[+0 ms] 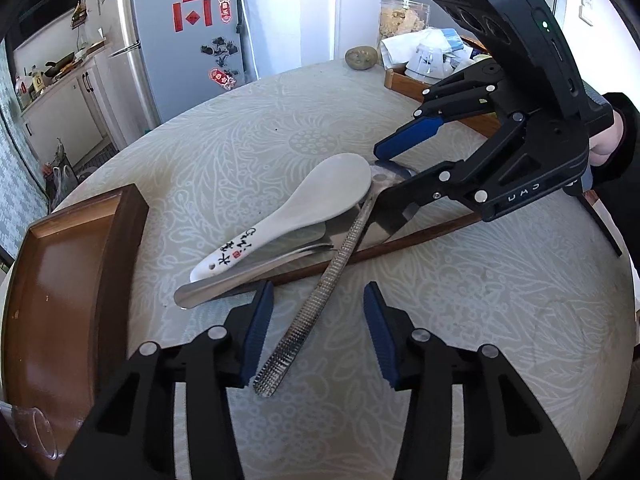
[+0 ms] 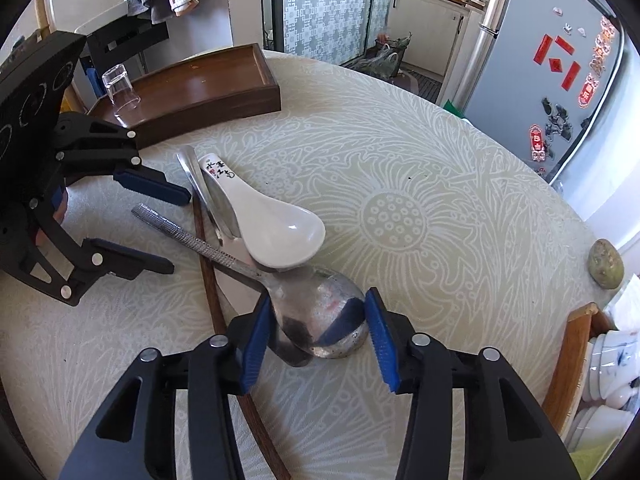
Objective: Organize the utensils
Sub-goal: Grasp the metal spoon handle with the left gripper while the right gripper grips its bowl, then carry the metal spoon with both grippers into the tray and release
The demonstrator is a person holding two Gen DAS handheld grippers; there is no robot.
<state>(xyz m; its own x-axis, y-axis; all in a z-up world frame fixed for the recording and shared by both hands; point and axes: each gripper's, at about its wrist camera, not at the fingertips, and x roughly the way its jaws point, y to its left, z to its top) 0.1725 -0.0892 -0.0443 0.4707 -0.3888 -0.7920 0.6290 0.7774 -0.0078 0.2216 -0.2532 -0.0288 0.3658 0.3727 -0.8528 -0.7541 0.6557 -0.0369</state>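
A pile of utensils lies mid-table: a white ceramic spoon [image 1: 308,208] [image 2: 276,228] with black writing, a metal spoon [image 2: 320,320] with a knurled handle [image 1: 312,312], another steel utensil [image 1: 256,276] under the white one, and a brown chopstick [image 1: 380,248] [image 2: 212,292]. My left gripper [image 1: 316,332] is open, its pads either side of the knurled handle's end. My right gripper [image 2: 320,336] [image 1: 396,168] is open around the metal spoon's bowl. An empty brown wooden tray [image 1: 64,280] [image 2: 208,88] stands at the left.
An upturned glass [image 2: 120,88] stands in the tray's corner. A second wooden tray [image 2: 568,360] holds white bowls at the right edge. A stone [image 2: 606,264] lies near the table's rim. A fridge [image 1: 180,40] and counters stand beyond.
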